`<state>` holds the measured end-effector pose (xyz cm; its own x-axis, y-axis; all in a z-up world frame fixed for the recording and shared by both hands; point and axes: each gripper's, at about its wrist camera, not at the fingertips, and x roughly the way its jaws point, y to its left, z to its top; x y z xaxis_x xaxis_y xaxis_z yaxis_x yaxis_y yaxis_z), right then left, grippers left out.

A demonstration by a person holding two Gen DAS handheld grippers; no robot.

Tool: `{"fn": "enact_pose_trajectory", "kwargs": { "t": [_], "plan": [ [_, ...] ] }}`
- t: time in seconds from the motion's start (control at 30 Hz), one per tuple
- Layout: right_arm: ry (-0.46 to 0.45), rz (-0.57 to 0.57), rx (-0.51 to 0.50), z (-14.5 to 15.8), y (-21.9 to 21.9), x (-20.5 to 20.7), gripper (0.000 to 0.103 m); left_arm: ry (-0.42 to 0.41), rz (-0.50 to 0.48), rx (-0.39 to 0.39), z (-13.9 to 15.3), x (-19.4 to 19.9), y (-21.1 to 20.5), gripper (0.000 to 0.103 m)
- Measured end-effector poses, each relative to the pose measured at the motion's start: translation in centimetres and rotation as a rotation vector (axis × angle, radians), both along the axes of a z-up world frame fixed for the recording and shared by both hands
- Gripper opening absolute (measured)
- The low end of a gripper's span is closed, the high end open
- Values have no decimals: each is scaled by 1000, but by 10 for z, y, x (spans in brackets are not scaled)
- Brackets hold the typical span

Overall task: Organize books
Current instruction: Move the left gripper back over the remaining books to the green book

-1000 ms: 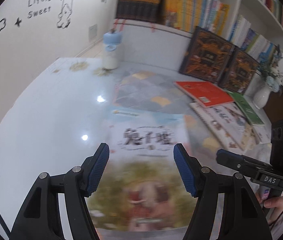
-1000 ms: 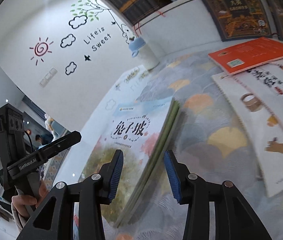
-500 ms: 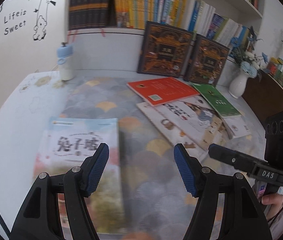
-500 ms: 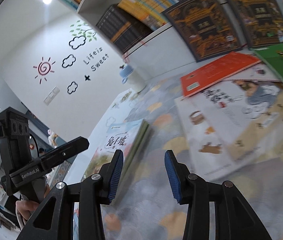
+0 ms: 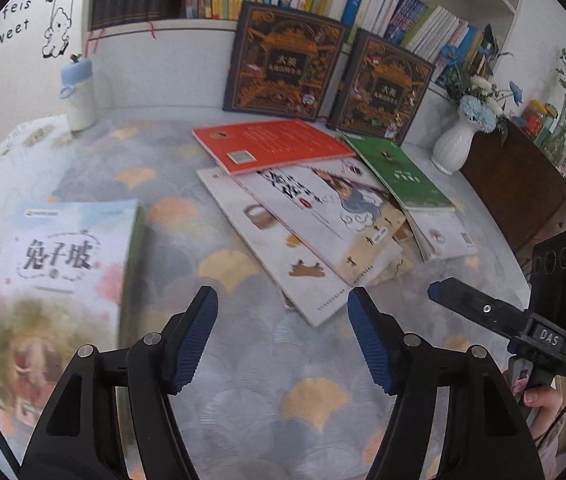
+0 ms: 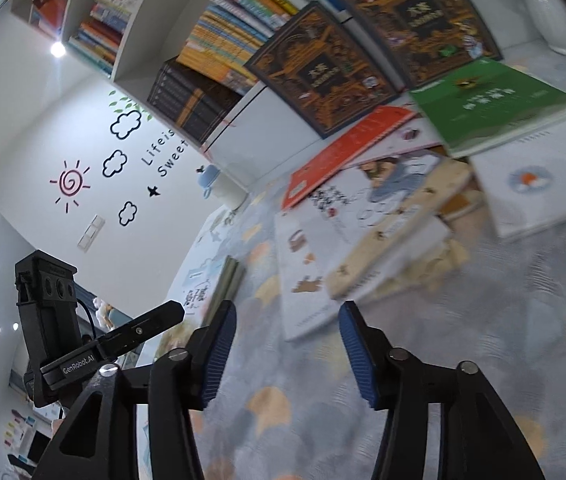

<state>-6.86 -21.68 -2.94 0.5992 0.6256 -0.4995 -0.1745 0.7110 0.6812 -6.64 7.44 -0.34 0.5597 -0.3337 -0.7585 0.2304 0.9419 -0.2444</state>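
- Left gripper (image 5: 282, 334): jaws spread wide, nothing between, hovering above patterned tablecloth (image 5: 243, 392).
- Right gripper (image 6: 287, 354): likewise released, empty, over same cloth.
- Rabbit-title book (image 5: 57, 280) flat at left, apart from the rest; lower edge blurred, partly cut off by left finger.
- Fanned pile of books (image 5: 323, 216) mid-table: red book (image 5: 271, 144) on top, green book (image 5: 399, 170) at right; lower covers mostly hidden.
- Right view blurred; titles illegible.

Rabbit book (image 5: 59, 272) left, overlapping book pile (image 5: 323, 216) right; bottle (image 5: 79, 96) behind
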Motion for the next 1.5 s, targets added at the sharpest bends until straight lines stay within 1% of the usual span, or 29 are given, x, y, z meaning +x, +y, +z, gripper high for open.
{"fn": "enact_pose_trajectory", "kwargs": {
  "t": [0.03, 0.1, 0.13, 0.3, 0.4, 0.5, 0.6, 0.77, 0.9, 0.97, 1.03, 1.07, 1.13, 1.2, 1.27, 1.4, 1.5],
  "plan": [
    [2, -7, 3, -2, -6, -2, 58, 6, -2, 1, -2, 1, -4, 66],
    [7, -28, 8, -4, -16, -3, 66, 20, 0, -6, -6, 2, -11, 66],
    [12, -38, 10, -6, -21, -4, 67, 31, 0, -11, -9, 3, -15, 66],
    [42, -68, 17, -14, -43, -5, 67, 68, 1, -9, -22, 8, -30, 66],
    [65, -95, 13, -26, -51, -6, 68, 99, -1, -18, -32, 12, -39, 66],
    [99, -98, 8, -37, -54, -3, 68, 110, 3, 5, -42, 16, -47, 66],
    [93, -100, -39, -36, -50, -3, 68, 140, 14, 5, -52, 21, -51, 66],
    [86, -92, -75, -37, -47, -3, 68, 187, 18, -12, -73, 31, -55, 66],
    [76, -90, -96, -37, -45, -4, 68, 165, 30, -16, -76, 33, -55, 68],
    [70, -89, -109, -38, -44, -4, 68, 157, 28, -34, -77, 35, -53, 71],
    [65, -87, -112, -38, -43, -5, 68, 140, 27, -40, -78, 36, -53, 72],
    [62, -86, -113, -38, -43, -5, 68, 126, 26, -37, -79, 36, -54, 72],
    [60, -85, -114, -38, -43, -5, 69, 95, 17, -7, -80, 34, -59, 74],
    [58, -83, -115, -38, -42, -5, 70, 81, 7, 13, -81, 34, -62, 77],
    [54, -79, -121, -37, -41, -5, 71, 74, 1, 13, -81, 34, -62, 79],
    [50, -74, -128, -37, -39, -5, 73, 63, -1, -11, -81, 33, -59, 79],
    [49, -73, -128, -37, -39, -4, 73, 55, -5, -11, -81, 32, -59, 79]
  ]
}}
